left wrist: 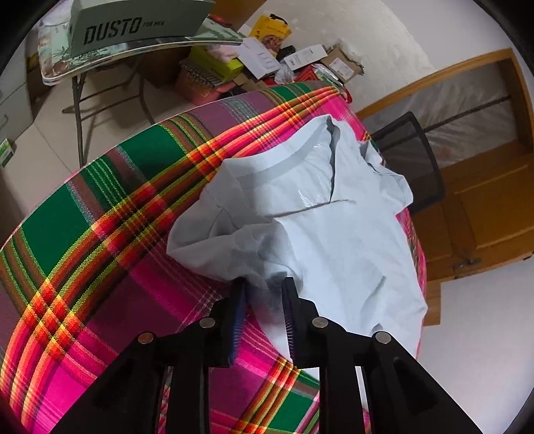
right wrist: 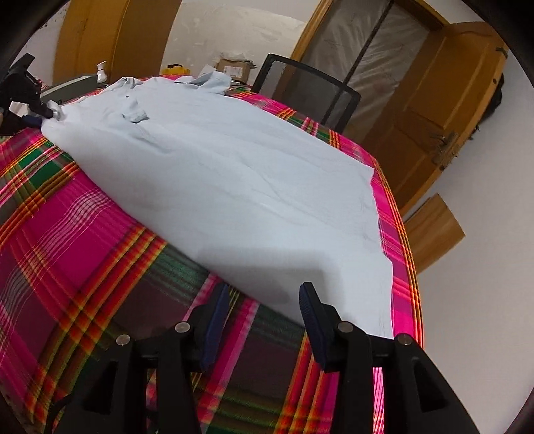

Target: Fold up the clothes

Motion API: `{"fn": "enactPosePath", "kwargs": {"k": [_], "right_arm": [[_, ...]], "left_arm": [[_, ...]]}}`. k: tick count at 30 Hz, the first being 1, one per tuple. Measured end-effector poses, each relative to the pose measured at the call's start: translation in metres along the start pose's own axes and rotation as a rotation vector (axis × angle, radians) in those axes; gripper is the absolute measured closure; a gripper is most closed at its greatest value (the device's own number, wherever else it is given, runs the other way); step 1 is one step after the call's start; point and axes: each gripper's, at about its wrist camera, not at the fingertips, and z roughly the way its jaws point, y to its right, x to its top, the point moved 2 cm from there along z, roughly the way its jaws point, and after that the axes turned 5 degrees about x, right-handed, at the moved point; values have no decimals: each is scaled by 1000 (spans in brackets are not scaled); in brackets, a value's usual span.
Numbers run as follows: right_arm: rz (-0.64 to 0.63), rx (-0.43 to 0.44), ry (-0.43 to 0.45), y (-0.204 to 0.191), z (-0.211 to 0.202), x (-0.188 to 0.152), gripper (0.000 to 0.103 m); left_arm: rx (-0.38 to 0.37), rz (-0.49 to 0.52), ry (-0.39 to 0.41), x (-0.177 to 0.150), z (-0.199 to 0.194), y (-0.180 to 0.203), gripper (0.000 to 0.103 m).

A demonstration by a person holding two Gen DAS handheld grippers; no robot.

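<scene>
A pale blue polo shirt [left wrist: 333, 233] lies spread on a table under a pink, green and red plaid cloth [left wrist: 100, 233]. In the left wrist view its collar points away and one sleeve is bunched toward me. My left gripper [left wrist: 263, 293] stands at that sleeve with a narrow gap between its jaws. Cloth lies at the tips, and the pads do not press on it. In the right wrist view the shirt [right wrist: 233, 173] stretches away, and my right gripper [right wrist: 263, 297] hangs open just above its near hem, holding nothing. The left gripper [right wrist: 46, 112] shows at the far sleeve.
A black mesh chair [right wrist: 307, 90] stands at the table's far side, with a wooden door [right wrist: 434, 100] behind it. In the left wrist view a folding table carries a DUSTO box [left wrist: 133, 23], and beside it lies a pile of boxes [left wrist: 267, 56]. The plaid cloth [right wrist: 83, 233] is bare to the shirt's left.
</scene>
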Motion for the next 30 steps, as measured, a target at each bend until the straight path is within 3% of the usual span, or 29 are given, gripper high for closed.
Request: {"fn": "enactPosePath", "kwargs": {"k": [3, 4, 5, 8, 10, 16, 19, 24, 30], "right_arm": [[-5, -4, 6, 3, 5, 6, 59], [4, 3, 11, 4, 5, 8, 70], [15, 9, 17, 6, 6, 10, 88], [42, 18, 45, 9, 3, 14, 98], [51, 19, 62, 12, 0, 18, 99], [64, 31, 65, 14, 0, 18, 100], [73, 35, 73, 15, -2, 17, 100], [102, 38, 89, 16, -7, 17, 100], [117, 47, 90, 15, -6, 13, 100]], "left_arm": [[16, 17, -2, 1, 1, 3, 79], [23, 26, 0, 0, 1, 4, 79], [30, 35, 2, 0, 1, 6, 79], [30, 28, 0, 2, 0, 5, 81], [30, 18, 4, 3, -1, 4, 86], [18, 18, -17, 0, -2, 2, 85], [-18, 1, -77, -4, -1, 0, 72], [-57, -9, -75, -6, 0, 5, 50], [-34, -10, -74, -6, 2, 15, 49]]}}
